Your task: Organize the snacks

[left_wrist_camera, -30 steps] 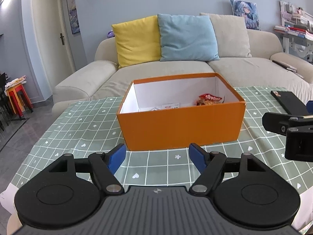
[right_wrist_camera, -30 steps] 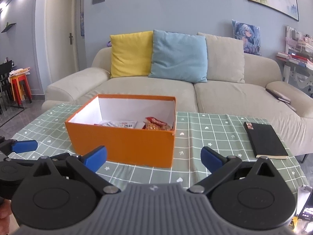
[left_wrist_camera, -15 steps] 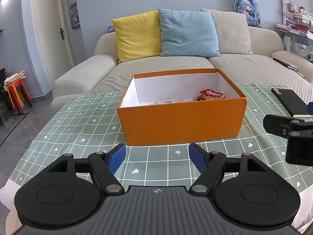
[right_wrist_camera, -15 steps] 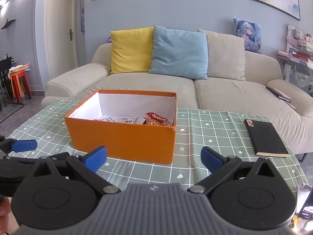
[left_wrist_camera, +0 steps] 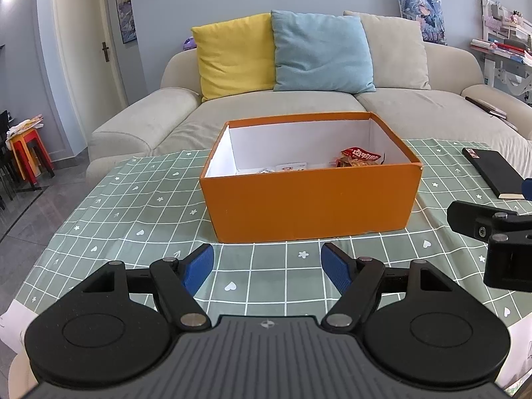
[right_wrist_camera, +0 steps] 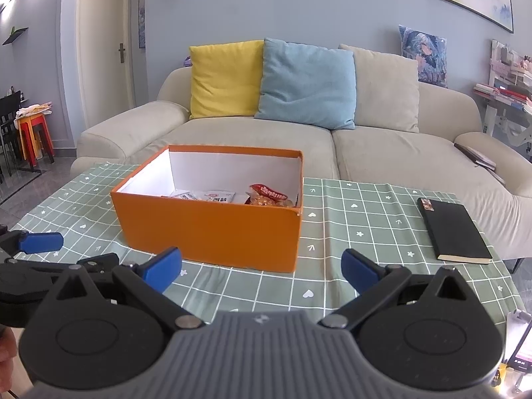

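Orange box (left_wrist_camera: 309, 206) blocks ahead; bare cloth (left_wrist_camera: 133, 212) betw. it & tools.

The red snack bag (left_wrist_camera: 359, 157) in the orange box (left_wrist_camera: 312, 206) has big white letters on its top. They look like Chinese signs, but they are too small and bent to read. In the right view the same red bag (right_wrist_camera: 268, 195) shows the same white signs, and they cannot be read there either. The white packet (right_wrist_camera: 212, 195) next to it has a red round mark and some dark signs under it. These are too blurry to read. The black book (right_wrist_camera: 454, 229) has a small picture sticker at its far corner, with no words that can be made out.
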Available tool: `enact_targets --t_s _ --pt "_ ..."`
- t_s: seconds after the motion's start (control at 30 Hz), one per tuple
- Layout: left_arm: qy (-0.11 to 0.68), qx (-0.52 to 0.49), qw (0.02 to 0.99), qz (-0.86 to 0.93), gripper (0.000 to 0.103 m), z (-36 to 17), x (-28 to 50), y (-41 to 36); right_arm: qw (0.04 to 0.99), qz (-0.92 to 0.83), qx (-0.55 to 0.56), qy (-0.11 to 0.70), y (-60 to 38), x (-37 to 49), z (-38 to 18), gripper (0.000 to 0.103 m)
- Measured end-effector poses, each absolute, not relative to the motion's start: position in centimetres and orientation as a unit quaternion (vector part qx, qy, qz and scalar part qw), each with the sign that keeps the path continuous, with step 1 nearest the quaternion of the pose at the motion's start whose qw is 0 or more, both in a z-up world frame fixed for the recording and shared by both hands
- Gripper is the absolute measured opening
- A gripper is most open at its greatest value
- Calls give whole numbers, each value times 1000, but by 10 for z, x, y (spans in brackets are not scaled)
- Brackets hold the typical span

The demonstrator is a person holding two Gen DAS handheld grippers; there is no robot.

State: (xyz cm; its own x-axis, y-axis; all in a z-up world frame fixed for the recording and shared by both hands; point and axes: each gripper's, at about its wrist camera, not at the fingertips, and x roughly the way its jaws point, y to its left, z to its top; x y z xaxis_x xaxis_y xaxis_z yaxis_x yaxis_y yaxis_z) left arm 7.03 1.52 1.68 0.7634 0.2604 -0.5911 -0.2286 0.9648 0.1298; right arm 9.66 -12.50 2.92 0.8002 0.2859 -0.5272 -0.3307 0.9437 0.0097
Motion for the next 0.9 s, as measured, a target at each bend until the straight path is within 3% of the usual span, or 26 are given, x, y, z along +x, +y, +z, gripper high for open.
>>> enact_targets --t_s 0.9 --pt "320 23 938 133 86 17 69 15 947 162 -42 274 -126 95 28 99"
